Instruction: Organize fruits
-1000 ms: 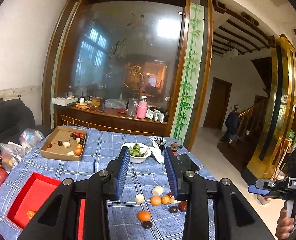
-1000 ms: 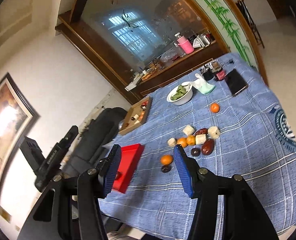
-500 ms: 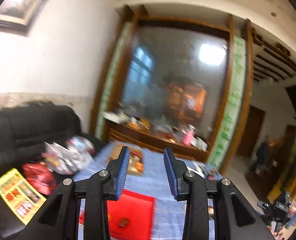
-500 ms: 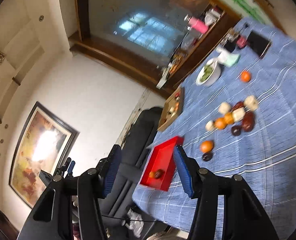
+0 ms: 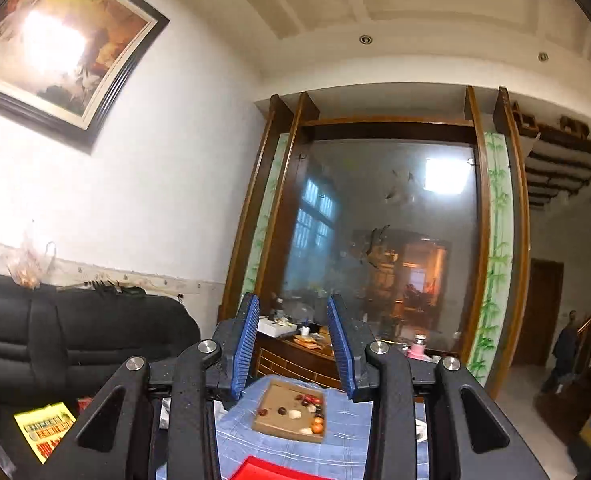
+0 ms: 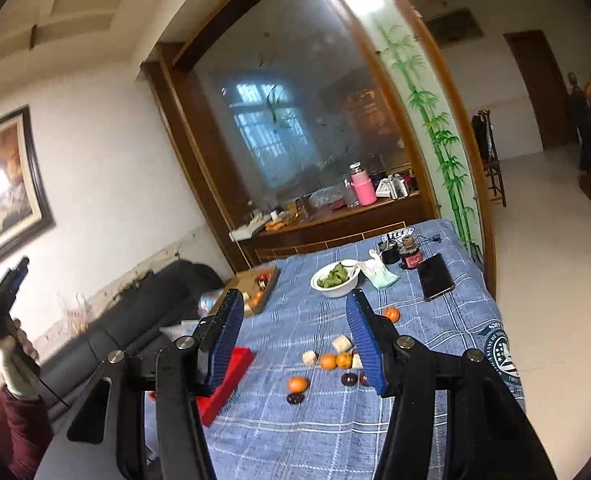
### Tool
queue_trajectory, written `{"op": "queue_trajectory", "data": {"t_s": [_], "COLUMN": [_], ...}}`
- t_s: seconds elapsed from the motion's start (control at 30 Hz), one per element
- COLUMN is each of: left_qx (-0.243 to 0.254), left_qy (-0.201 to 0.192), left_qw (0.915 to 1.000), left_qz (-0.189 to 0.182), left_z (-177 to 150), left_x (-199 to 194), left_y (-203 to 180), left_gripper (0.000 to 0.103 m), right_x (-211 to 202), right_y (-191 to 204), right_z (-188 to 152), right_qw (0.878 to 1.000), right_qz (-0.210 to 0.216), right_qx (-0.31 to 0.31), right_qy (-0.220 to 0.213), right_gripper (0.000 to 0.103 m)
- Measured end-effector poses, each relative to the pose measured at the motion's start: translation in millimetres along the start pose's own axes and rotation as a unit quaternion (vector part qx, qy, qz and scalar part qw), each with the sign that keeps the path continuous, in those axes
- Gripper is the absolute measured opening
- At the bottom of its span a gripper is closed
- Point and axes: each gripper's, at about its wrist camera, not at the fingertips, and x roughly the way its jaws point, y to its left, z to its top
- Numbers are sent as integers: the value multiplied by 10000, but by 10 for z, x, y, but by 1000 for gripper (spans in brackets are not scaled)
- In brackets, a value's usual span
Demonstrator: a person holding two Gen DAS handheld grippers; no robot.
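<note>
In the right wrist view, several small fruits lie loose on the blue checked tablecloth (image 6: 303,432): an orange one (image 6: 297,384), a dark one (image 6: 294,399), a cluster of orange and pale pieces (image 6: 335,360) and a lone orange (image 6: 392,314). A red tray (image 6: 231,376) sits at the left edge, a cardboard tray of fruit (image 6: 257,286) behind it. My right gripper (image 6: 291,340) is open and empty, above the table. My left gripper (image 5: 291,348) is open and empty, raised high, pointing at the cardboard tray (image 5: 291,414) and the red tray's corner (image 5: 263,472).
A white bowl of greens (image 6: 334,279), a mask, a phone (image 6: 435,276) and small jars sit at the table's far end. A black sofa (image 5: 67,340) stands left of the table. A wooden cabinet with a pink bottle (image 6: 362,188) stands behind.
My left gripper has lifted and tilted up and left, away from the loose fruit. My right gripper has levelled out and swung back toward the table. Both stay open.
</note>
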Motion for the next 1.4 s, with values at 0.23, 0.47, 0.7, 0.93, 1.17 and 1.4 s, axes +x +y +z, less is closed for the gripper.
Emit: {"op": "queue_trajectory", "data": {"t_s": [0.23, 0.47, 0.7, 0.93, 1.17, 1.4], "left_qx": [60, 523, 1325, 1608, 1377, 1786], "left_qy": [489, 1110, 1360, 2306, 2443, 1391], "left_qw": [9986, 9924, 9761, 9302, 8658, 7931], "left_qz": [-187, 24, 1058, 2360, 4144, 5655], "left_z": [-290, -652, -997, -1446, -1308, -623], "left_x": [461, 1229, 1982, 2510, 2434, 2167], "left_y": [-280, -588, -443, 156, 1135, 1864], "left_gripper": [37, 37, 37, 37, 37, 37], "right_x": [758, 1654, 2575, 3306, 3721, 3871], "right_y": [-42, -125, -247, 32, 694, 1911], "right_z": [-478, -649, -766, -1205, -1521, -1619], "right_qw": [9974, 9861, 9604, 9174, 8840, 8390], "right_qz": [225, 777, 1233, 1556, 2022, 3504], "right_qx": [220, 486, 606, 128, 192, 189], "right_qy": [647, 1389, 2422, 3661, 4210, 4159], "right_gripper": [53, 53, 54, 54, 54, 54]}}
